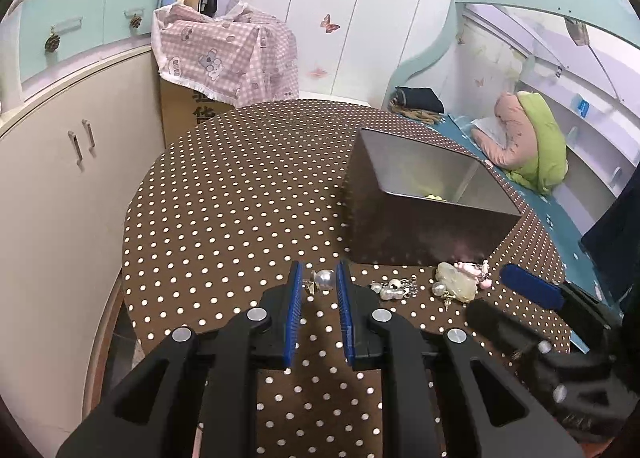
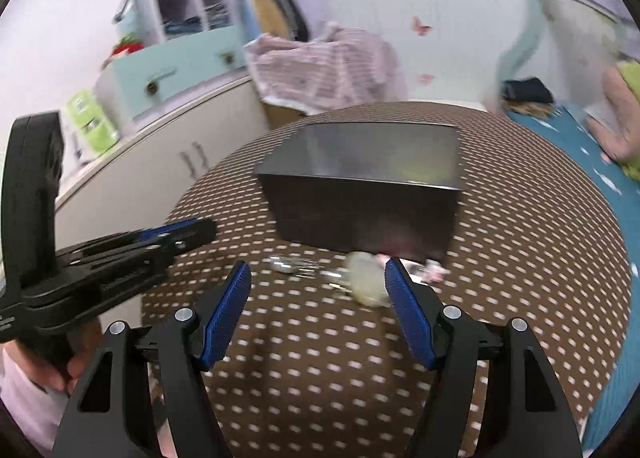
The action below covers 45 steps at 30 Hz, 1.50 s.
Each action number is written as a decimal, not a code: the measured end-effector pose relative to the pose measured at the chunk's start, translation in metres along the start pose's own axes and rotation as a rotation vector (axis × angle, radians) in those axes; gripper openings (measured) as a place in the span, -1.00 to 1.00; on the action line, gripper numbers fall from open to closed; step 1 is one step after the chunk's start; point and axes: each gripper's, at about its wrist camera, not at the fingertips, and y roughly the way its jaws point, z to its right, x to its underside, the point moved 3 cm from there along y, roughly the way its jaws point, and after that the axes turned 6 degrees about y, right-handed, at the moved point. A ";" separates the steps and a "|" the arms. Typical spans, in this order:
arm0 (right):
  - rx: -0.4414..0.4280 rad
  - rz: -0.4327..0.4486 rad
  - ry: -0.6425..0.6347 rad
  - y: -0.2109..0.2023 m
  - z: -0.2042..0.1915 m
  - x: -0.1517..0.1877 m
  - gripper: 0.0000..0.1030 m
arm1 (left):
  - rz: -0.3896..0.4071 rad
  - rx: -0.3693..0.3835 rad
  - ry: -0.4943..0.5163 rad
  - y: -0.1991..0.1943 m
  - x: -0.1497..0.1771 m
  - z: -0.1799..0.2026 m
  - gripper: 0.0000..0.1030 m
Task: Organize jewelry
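While left claw (image 1: 320,282) pinches pearl earring (image 1: 323,279), right claw (image 2: 318,278) gapes empty, metal box (image 1: 420,194) behind

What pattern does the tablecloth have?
The tablecloth is brown with white polka dots, sharpest in the left wrist view.

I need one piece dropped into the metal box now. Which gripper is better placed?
Left. The left gripper already has the pearl earring between its fingers, ready to carry to the metal box. The right gripper is open and empty, near the pale green pendant.
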 end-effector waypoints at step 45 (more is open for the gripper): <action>0.061 0.078 0.093 -0.035 0.024 -0.044 -0.85 | 0.081 0.062 0.026 -0.011 -0.022 0.013 -0.70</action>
